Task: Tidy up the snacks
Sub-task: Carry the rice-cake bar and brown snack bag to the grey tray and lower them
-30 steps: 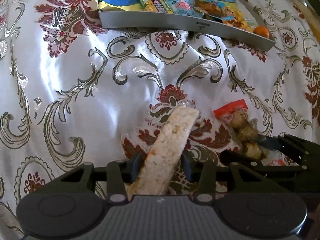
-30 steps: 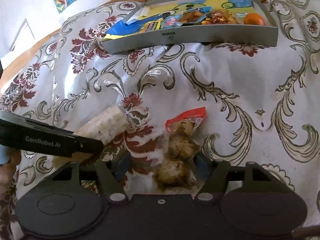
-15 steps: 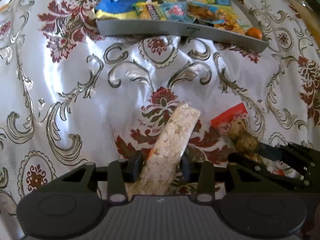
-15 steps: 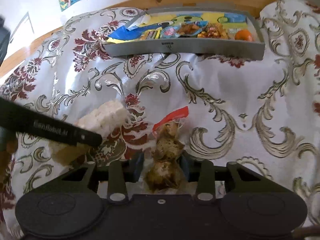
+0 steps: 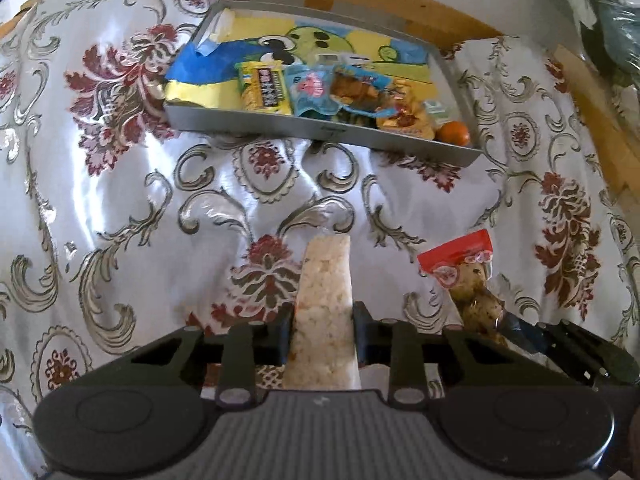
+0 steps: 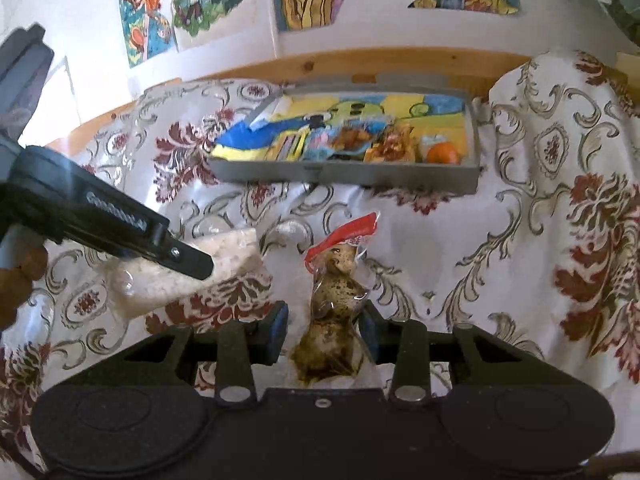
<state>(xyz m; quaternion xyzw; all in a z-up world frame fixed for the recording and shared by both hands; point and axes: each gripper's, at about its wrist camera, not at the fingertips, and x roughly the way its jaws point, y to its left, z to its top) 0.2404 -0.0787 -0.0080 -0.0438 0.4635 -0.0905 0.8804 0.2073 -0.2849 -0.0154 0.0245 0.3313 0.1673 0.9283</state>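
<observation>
Now lifted higher, left claw (image 5: 322, 334) gripping rice cracker pack (image 5: 325, 304), right claw (image 6: 324, 330) gripping quail-egg bag (image 6: 336, 300).

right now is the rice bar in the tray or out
Out. The rice bar is clamped in the left gripper over the cloth, short of the tray.

Snack-filled tray (image 5: 280, 126) on the tablecloth (image 5: 120, 184) far ahead, orange (image 5: 453, 133) in its right end.
</observation>
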